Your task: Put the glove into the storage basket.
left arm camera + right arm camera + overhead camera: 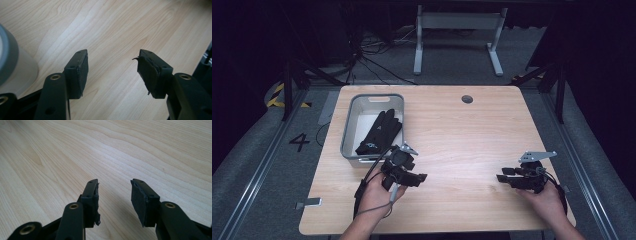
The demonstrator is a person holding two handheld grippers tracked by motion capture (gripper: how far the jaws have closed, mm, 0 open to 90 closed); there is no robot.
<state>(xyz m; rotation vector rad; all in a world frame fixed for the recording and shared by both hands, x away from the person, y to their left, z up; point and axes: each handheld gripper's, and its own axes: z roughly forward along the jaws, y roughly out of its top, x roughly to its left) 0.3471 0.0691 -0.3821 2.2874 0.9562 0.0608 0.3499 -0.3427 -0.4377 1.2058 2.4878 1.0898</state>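
While both the left gripper point(422, 177) and right gripper point(501, 177) hang open and empty, the left could clip the bin point(348, 131) at its eleven o'clock, missing the glove point(380, 131).

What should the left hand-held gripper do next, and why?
Probably swing back to the grey bin and close on the black glove. The left hand-held gripper is open and empty over bare table, just beside the bin.
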